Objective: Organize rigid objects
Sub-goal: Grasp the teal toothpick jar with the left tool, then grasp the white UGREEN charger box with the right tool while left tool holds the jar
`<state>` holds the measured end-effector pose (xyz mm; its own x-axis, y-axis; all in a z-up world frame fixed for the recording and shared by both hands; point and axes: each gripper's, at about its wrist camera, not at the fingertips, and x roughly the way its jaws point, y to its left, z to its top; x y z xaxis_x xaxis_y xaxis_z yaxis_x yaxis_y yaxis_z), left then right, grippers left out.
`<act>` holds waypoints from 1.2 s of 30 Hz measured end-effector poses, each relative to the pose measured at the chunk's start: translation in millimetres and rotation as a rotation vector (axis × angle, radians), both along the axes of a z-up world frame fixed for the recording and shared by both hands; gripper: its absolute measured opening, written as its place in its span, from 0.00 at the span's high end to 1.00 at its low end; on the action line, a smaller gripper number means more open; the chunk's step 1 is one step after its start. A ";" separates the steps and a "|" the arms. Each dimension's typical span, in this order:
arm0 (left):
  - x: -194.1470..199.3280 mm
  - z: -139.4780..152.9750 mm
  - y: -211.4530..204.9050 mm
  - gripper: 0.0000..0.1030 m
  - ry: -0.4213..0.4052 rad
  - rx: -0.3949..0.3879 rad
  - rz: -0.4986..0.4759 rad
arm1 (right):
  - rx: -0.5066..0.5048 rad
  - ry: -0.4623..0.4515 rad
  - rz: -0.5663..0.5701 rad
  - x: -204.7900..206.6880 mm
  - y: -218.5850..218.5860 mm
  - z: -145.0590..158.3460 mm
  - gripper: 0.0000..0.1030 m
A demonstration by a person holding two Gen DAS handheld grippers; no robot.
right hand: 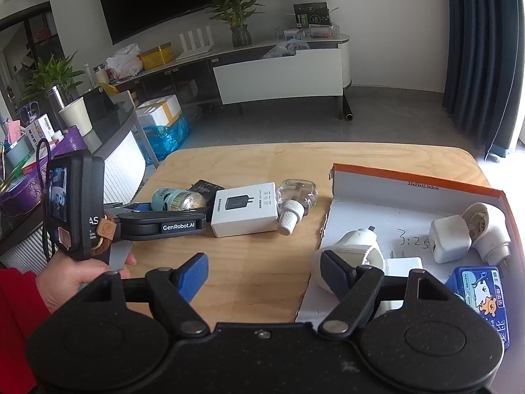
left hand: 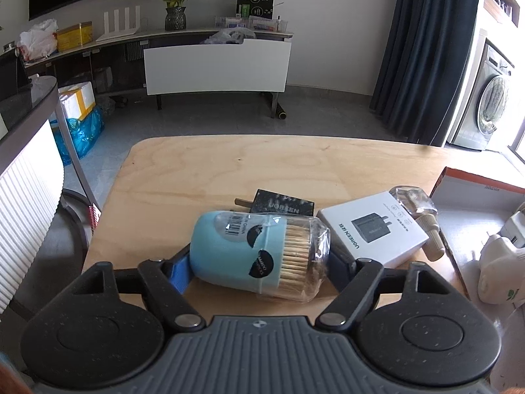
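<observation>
While the toothpick jar [left hand: 259,252] lies crosswise between the left gripper [left hand: 259,262] pads, jaws part-closed, contact unclear; right gripper [right hand: 264,274] open, empty

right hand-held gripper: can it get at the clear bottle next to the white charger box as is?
Probably yes. The right hand-held gripper is open and empty over bare table; the clear bottle lies ahead, uncovered. The white charger box touches one side and the tray wall is close, so clearance looks tight.
</observation>
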<state>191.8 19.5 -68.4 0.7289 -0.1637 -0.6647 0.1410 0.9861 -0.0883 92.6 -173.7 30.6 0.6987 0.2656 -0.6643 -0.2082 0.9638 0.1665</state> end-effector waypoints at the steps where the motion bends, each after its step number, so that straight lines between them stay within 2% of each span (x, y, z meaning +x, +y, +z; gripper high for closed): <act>1: -2.1 1.8 0.9 0.22 0.014 -0.003 0.004 | -0.003 0.001 0.005 1.3 2.0 -0.5 0.14; 6: -20.3 20.1 11.3 0.25 0.051 -0.018 0.059 | -0.003 0.009 0.048 12.4 10.8 -1.1 0.14; 10: -44.0 36.7 20.8 0.25 0.017 -0.031 0.070 | 0.013 0.022 0.101 30.6 20.6 -1.9 0.13; 17: -66.1 41.1 28.3 0.25 -0.027 -0.037 0.114 | -0.001 0.045 0.164 71.4 46.6 -13.5 0.12; 25: -58.8 42.8 46.8 0.25 -0.044 -0.125 0.177 | -0.080 0.080 0.152 109.1 60.8 -33.4 0.12; 27: -57.4 42.3 46.4 0.25 -0.047 -0.120 0.180 | -0.102 0.079 0.146 115.5 62.9 -38.6 0.10; 30: -57.4 41.2 45.0 0.25 -0.050 -0.107 0.175 | -0.134 0.060 0.157 120.8 69.6 -43.2 0.01; 33: -57.2 40.8 45.5 0.25 -0.050 -0.113 0.178 | -0.190 0.052 0.173 127.1 77.5 -49.2 0.01; 36: -56.6 40.7 47.2 0.25 -0.052 -0.120 0.182 | -0.203 0.118 0.165 136.6 80.5 -63.0 0.01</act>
